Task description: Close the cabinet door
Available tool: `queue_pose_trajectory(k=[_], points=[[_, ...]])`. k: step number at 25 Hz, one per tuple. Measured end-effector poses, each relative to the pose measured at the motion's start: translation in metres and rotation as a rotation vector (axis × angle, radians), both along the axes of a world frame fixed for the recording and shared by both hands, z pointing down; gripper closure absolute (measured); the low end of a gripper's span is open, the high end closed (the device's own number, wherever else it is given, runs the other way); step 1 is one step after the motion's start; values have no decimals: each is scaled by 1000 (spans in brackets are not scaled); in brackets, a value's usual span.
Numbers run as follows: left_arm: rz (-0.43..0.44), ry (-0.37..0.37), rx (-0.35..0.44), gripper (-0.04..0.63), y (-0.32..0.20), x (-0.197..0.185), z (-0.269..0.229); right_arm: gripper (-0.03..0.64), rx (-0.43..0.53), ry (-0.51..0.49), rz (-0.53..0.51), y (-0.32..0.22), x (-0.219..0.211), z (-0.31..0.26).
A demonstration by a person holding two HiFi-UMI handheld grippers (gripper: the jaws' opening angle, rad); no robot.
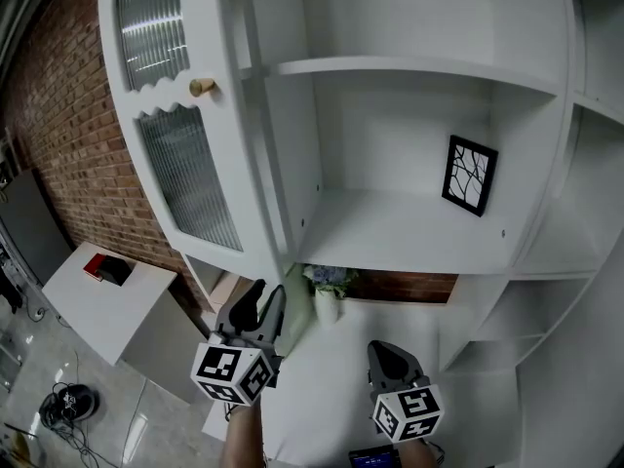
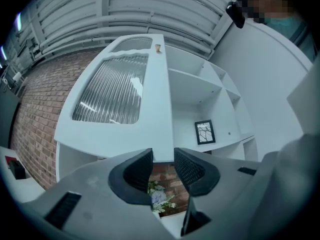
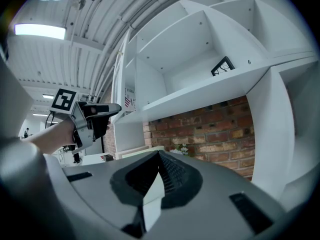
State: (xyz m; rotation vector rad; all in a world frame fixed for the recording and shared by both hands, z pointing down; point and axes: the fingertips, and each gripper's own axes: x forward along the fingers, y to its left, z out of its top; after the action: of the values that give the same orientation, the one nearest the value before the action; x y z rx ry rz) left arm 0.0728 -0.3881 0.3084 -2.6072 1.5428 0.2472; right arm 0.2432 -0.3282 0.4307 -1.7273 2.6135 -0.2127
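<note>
The fingers of the left gripper stand spread, with nothing pinched. Just beyond their gap is the lower edge of the cabinet door, probably so that they can take this edge or push on it. The fingers of the right gripper are pressed together and empty; it waits low, pointing under the shelf.

The door stands open, swung out to the left, with its knob high above the left gripper. I cannot tell if the fingers already touch the door. Its top is cut off, and no hinges show. The flowers are partly covered, and both forearms leave the head view at the bottom.
</note>
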Motion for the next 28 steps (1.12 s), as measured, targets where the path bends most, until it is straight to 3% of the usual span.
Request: queue_pose_trajectory(k=[12, 17, 22, 28], points=[[20, 27, -23, 471, -11, 1, -1, 615, -10, -1, 18, 10, 3, 3], [13, 40, 10, 494, -6, -2, 0, 615, -25, -61, 2, 17, 4, 3], [-26, 17, 45, 525, 14, -10, 0, 615, -30, 17, -15, 22, -15, 6], [-29, 13, 9, 563, 36, -42, 12, 615, 25, 74, 22, 25, -47, -8]])
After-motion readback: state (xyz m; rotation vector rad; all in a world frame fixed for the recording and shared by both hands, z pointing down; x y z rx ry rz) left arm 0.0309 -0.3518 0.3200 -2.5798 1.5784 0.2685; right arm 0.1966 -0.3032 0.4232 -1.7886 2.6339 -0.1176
